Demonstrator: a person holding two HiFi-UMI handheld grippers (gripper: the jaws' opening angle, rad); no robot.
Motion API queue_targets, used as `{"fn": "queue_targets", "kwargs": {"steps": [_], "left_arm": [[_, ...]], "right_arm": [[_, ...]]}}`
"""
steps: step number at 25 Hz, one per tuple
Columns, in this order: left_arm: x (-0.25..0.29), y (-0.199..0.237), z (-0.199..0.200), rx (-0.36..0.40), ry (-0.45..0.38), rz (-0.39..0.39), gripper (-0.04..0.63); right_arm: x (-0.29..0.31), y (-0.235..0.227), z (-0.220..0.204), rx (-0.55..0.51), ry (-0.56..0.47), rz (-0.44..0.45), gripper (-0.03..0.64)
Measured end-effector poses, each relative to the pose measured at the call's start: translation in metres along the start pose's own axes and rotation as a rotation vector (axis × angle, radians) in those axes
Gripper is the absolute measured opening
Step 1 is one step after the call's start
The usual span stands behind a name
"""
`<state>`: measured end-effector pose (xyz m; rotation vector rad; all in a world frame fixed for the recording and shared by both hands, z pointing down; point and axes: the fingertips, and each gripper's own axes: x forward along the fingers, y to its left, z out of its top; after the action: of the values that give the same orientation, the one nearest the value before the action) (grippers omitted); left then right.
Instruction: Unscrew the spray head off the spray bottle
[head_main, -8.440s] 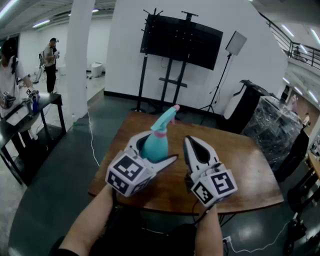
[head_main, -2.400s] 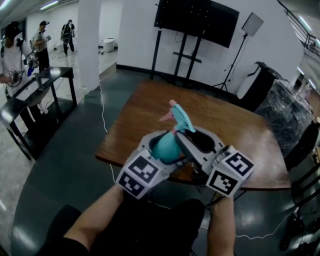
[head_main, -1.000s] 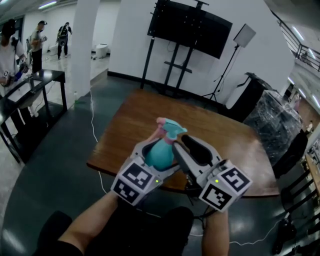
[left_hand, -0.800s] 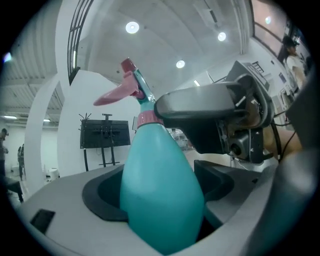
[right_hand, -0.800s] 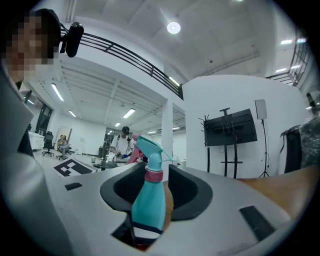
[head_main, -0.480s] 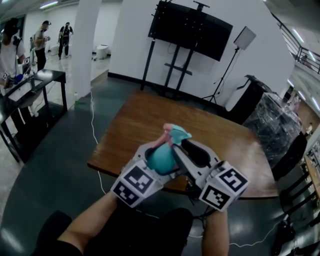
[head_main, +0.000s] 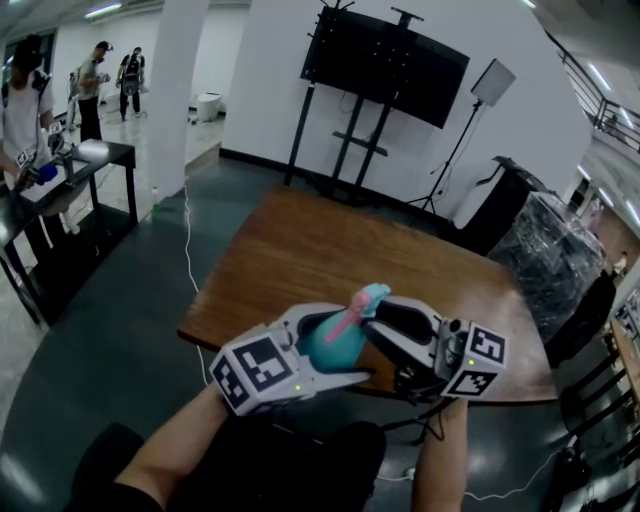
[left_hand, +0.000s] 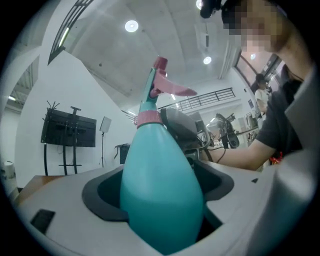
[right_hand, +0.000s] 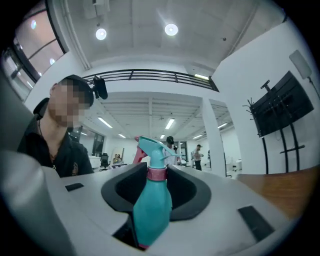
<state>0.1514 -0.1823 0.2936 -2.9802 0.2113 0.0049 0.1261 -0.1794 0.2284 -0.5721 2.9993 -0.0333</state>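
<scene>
The teal spray bottle (head_main: 334, 346) is held in the air over the table's near edge, tilted to the right. My left gripper (head_main: 318, 352) is shut on its fat body (left_hand: 161, 195). A pink collar (left_hand: 147, 118) sits under the teal spray head (head_main: 369, 297) with its pink trigger (left_hand: 172, 89). My right gripper (head_main: 378, 322) reaches in from the right, jaws either side of the neck. In the right gripper view the pads of my right gripper (right_hand: 156, 173) press on the collar (right_hand: 156, 173) just below the spray head (right_hand: 152, 148).
A brown wooden table (head_main: 330, 245) lies ahead and below. Behind it stands a black screen on a stand (head_main: 385, 60). A black side table (head_main: 70, 165) with people near it is at the far left, wrapped goods (head_main: 560, 250) at the right.
Both grippers and the bottle dropped lower and shifted right. The bottle tipped rightward. My right gripper turned, its marker cube swinging right, and its jaws narrowed onto the neck.
</scene>
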Motion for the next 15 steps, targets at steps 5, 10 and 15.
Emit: {"fn": "queue_targets", "kwargs": {"steps": [5, 10, 15], "left_arm": [[-0.003, -0.007, 0.000, 0.000, -0.010, -0.045, 0.420], [-0.002, 0.003, 0.000, 0.008, -0.004, 0.016, 0.420], [-0.002, 0.025, 0.000, -0.023, -0.001, 0.151, 0.420]], "right_arm": [[0.000, 0.005, -0.001, 0.032, -0.030, 0.080, 0.135], [-0.001, 0.000, 0.002, -0.014, -0.026, -0.018, 0.143], [-0.010, -0.017, 0.016, -0.039, -0.063, -0.253, 0.143]]}}
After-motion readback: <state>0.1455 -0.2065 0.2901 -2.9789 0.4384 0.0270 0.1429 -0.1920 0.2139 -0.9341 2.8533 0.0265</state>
